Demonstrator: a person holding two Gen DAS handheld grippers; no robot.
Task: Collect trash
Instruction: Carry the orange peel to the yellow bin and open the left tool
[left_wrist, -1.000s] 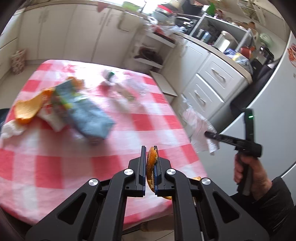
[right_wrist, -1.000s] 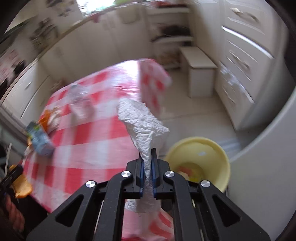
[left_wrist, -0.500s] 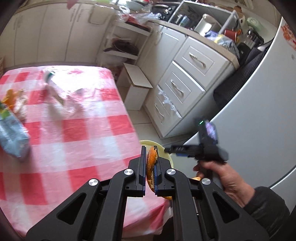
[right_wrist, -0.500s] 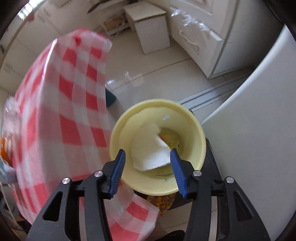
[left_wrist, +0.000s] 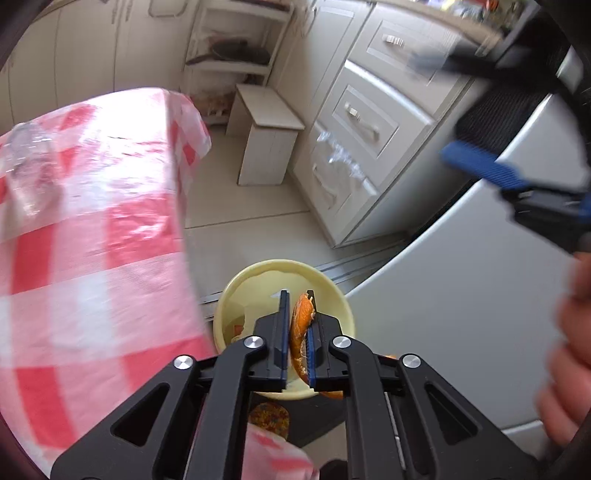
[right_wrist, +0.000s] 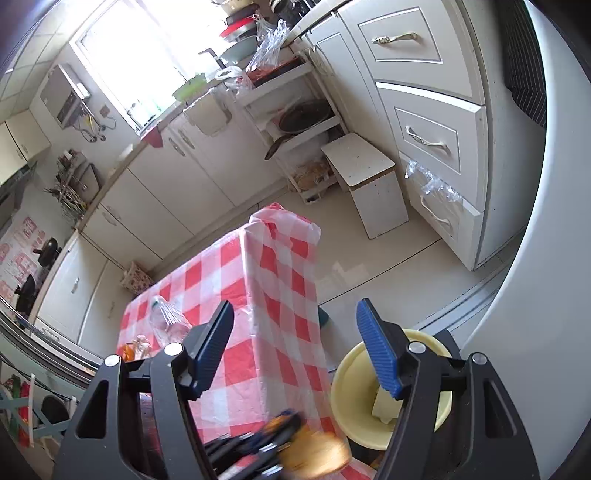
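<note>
My left gripper (left_wrist: 295, 314) is shut on an orange peel (left_wrist: 300, 325) and holds it right above the yellow bowl (left_wrist: 332, 291) beside the table. The jaws stand slightly parted, with the peel against the right pad. A white tissue (right_wrist: 382, 408) lies in the yellow bowl (right_wrist: 347, 384). My right gripper (right_wrist: 295, 332) is open and empty, raised above the bowl; it shows blurred at the right in the left wrist view (left_wrist: 484, 170). A crushed clear plastic bottle (right_wrist: 168, 321) lies on the red-checked table (right_wrist: 236, 280).
More orange trash (right_wrist: 129, 350) lies on the table's left part. A small white stool (right_wrist: 369, 177) stands on the floor by the white drawers (right_wrist: 428, 140). The white fridge (left_wrist: 461, 277) is just right of the bowl.
My left gripper has swung right, off the table, to above the yellow bowl, and its jaws have loosened. My right gripper dropped the tissue into the bowl, then rose and tilted up.
</note>
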